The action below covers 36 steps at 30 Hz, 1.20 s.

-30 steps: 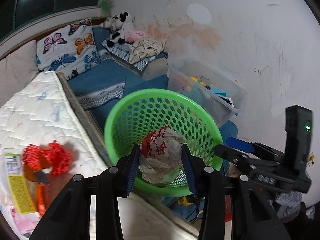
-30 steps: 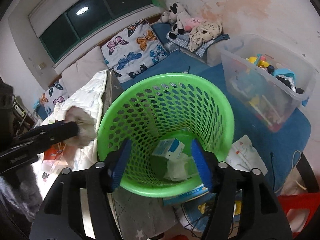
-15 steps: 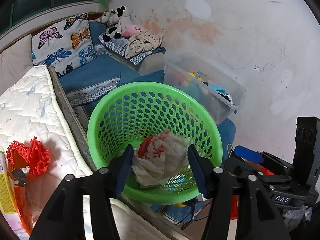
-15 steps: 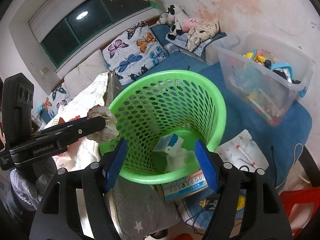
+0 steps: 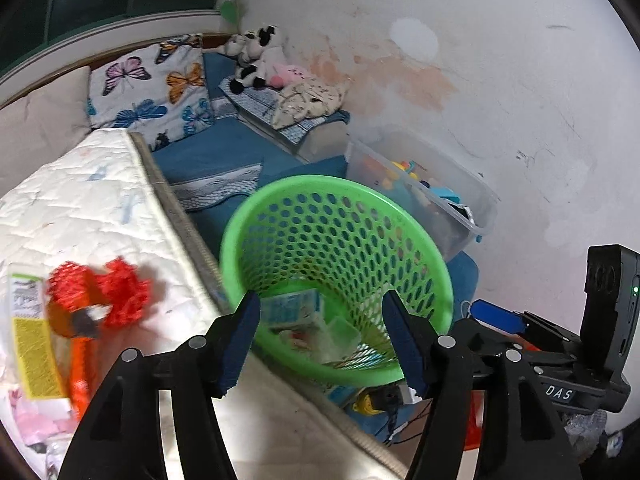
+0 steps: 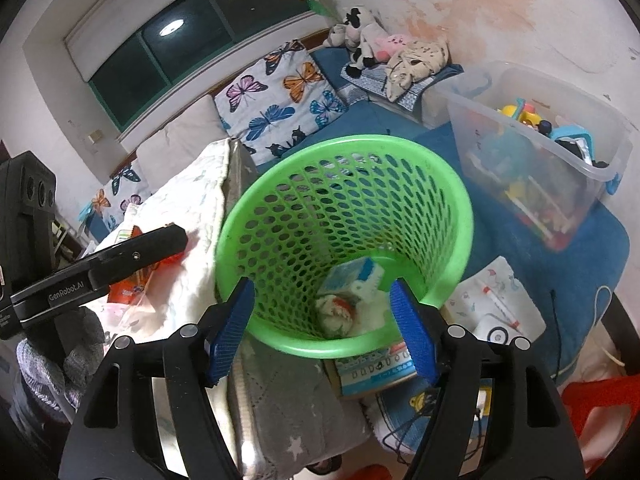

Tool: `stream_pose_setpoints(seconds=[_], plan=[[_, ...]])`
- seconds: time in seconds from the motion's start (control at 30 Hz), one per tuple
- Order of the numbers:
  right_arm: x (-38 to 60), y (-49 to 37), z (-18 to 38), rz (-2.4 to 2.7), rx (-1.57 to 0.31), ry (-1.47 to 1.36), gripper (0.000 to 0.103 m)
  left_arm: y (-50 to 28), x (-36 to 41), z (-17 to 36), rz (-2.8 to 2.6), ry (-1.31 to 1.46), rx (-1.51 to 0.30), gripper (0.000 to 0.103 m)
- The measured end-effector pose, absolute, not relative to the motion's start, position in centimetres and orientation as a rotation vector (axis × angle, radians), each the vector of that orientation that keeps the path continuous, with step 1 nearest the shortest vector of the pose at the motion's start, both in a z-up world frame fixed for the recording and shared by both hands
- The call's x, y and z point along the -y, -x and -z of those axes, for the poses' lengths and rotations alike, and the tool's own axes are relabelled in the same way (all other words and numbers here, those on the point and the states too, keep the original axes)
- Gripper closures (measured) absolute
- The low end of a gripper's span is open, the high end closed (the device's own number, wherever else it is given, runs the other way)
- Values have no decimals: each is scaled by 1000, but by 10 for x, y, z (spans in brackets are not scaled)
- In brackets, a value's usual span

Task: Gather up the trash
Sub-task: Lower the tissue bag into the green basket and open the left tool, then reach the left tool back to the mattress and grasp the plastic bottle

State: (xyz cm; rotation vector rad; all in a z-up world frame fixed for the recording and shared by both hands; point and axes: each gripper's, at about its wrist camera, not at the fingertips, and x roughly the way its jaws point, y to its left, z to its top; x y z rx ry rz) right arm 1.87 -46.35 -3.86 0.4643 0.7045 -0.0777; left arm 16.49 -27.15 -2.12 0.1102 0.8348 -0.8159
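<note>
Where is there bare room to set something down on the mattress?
Bare: the white quilted mattress between the red mesh bag and the butterfly pillow. Crowded: its near corner, with the bag and yellow-labelled packet.

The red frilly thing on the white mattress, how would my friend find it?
Start at the green basket, then look left onto the white quilted mattress beside it. The red mesh bundle lies there, ruffled and netted, next to a flat yellow-labelled packet; nothing else nearby is frilly.
</note>
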Motion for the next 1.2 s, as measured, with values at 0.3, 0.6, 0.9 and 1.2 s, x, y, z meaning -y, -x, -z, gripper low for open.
stream_pose_setpoints(seconds=[0.3,0.6,0.9,1.2], plan=[[440,-28,31,36,-704,-437,30,-171,212,10,700,-81,-799,42],[419,-35,28,-11,-709,-419,29,-189,150,6,577,-26,-797,42],[400,-43,27,-50,-720,-406,29,-207,99,20,482,55,-852,42],[397,-49,31,-59,-734,-405,29,-223,82,39,456,134,-916,42]])
